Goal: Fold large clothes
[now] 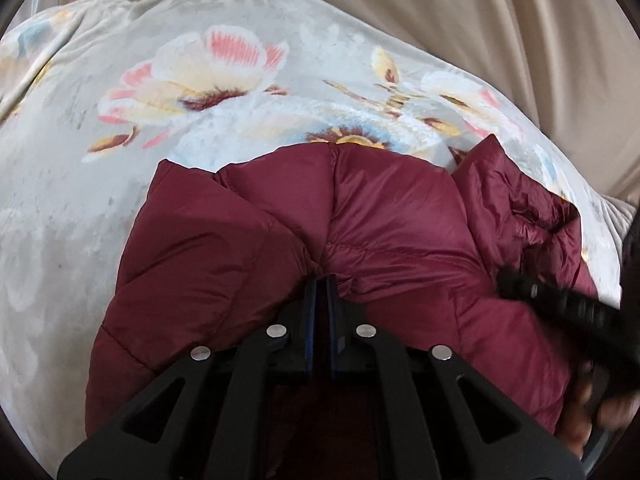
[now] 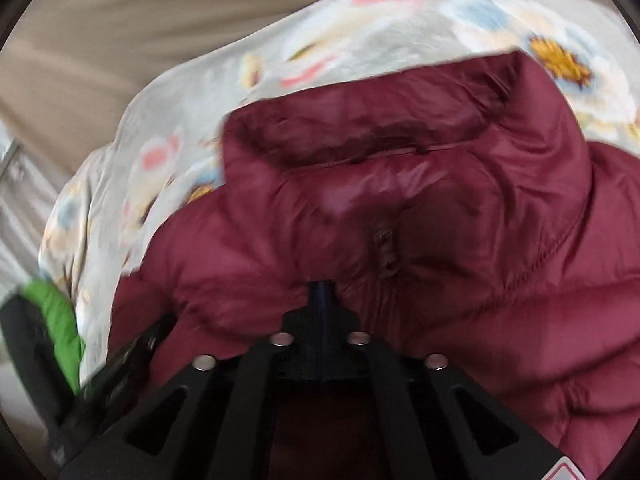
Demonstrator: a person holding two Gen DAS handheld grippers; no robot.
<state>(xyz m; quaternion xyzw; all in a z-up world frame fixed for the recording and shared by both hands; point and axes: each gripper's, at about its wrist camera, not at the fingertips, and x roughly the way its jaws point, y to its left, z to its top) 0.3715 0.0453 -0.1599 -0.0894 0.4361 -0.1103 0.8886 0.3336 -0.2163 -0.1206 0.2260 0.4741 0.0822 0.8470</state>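
Note:
A maroon puffer jacket [image 1: 280, 240] lies bunched on a floral blanket [image 1: 160, 128]. My left gripper [image 1: 322, 280] is shut on a fold of the jacket, the fabric bulging around its blue-padded fingers. In the right wrist view the jacket [image 2: 460, 220] fills the frame with its collar [image 2: 360, 128] standing up and the zipper pull [image 2: 386, 252] just ahead. My right gripper [image 2: 322, 288] is shut on the jacket near the zipper below the collar. The right gripper's black body also shows in the left wrist view [image 1: 560, 300] at the right edge.
The floral blanket [image 2: 200, 92] covers a bed, with beige curtain folds [image 1: 480, 12] behind it. A green object [image 2: 60, 312] and the other gripper's black body [image 2: 32, 352] sit at the lower left of the right wrist view.

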